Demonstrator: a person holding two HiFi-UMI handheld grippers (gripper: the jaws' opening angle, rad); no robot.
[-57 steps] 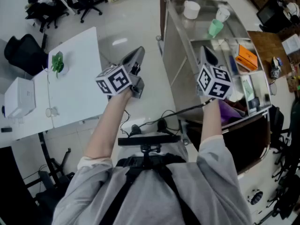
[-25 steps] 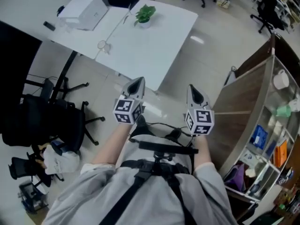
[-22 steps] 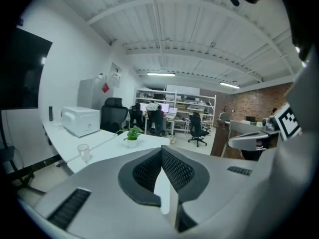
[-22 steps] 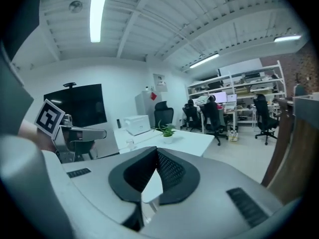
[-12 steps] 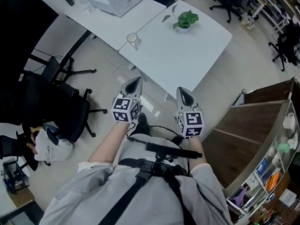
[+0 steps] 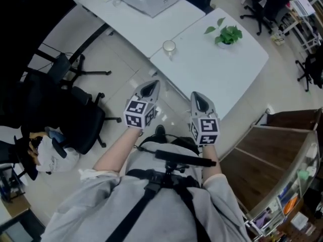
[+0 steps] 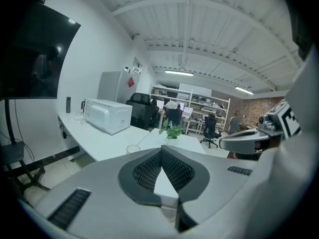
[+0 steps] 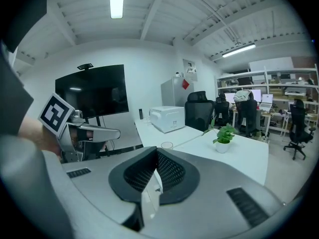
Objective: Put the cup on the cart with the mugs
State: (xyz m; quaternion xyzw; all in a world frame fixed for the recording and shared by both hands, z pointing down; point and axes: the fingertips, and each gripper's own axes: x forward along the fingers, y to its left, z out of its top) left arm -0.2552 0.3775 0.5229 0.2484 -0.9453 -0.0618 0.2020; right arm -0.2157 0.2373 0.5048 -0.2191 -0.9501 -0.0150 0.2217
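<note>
Jaws of the left gripper and the right gripper are pressing together, holding nothing. A cup is standing on the white table, upper middle of the frame, apart from both.

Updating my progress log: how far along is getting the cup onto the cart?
Nothing looks done: the cup stands on the white table. In hand: nothing; the left hand-held gripper and right hand-held gripper are both shut and empty, short of the table. Left: grasp the cup and carry it to the cart.
</note>
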